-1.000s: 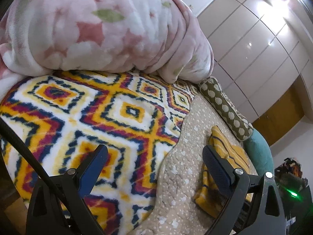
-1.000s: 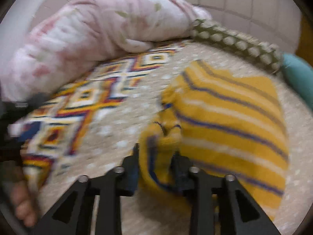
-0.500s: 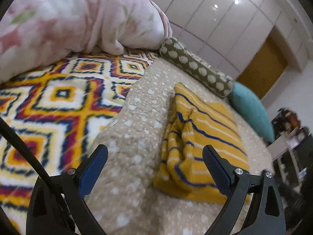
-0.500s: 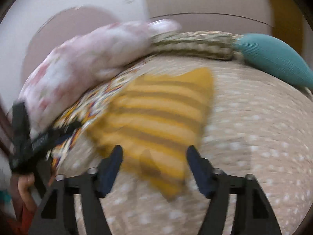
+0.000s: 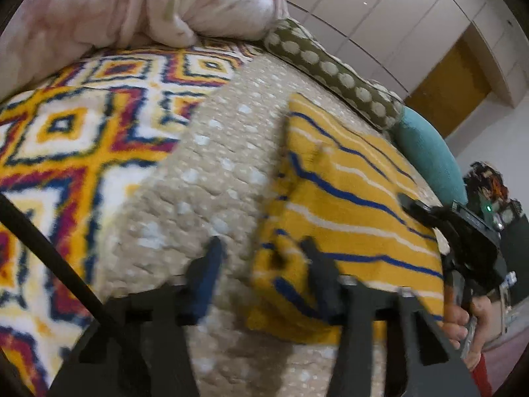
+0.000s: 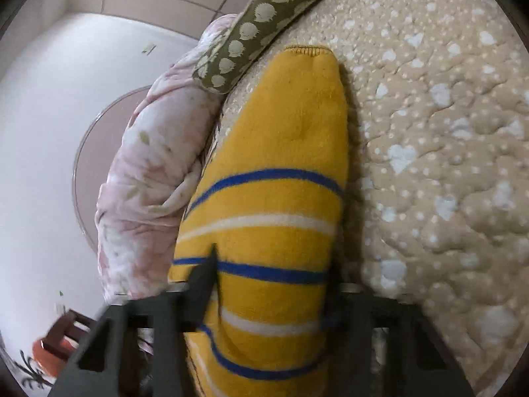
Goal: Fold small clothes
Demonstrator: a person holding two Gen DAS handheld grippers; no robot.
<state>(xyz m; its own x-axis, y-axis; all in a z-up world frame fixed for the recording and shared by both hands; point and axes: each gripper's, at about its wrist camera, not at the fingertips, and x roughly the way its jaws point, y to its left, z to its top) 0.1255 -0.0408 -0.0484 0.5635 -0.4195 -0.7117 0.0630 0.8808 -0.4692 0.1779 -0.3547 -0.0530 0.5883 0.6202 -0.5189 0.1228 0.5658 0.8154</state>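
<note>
A folded yellow garment [image 5: 347, 205] with blue and white stripes lies on the beige dotted quilt [image 5: 211, 178]. My left gripper [image 5: 261, 274] is low at its near corner, jaws closing. The corner sits between them, the right finger lies over the cloth, and the left finger is still on the quilt, apart from it. The right gripper [image 5: 416, 211], held by a hand [image 5: 463, 324], is at the garment's far right edge. In the right wrist view the right gripper [image 6: 269, 281] is rolled sideways, jaws closing, and the yellow garment [image 6: 284, 152] fills the gap between its fingers.
A patterned yellow, red and blue blanket [image 5: 66, 139] covers the bed's left part. A bunched pink floral blanket [image 5: 139, 6] lies behind it. An olive dotted bolster [image 5: 330, 69] and a teal pillow [image 5: 426, 155] line the far edge, before white wardrobe doors [image 5: 380, 23].
The left gripper swung from the patterned blanket to the garment's near corner and narrowed its jaws. The right gripper let go, rolled, moved to the garment's edge and closed around it.
</note>
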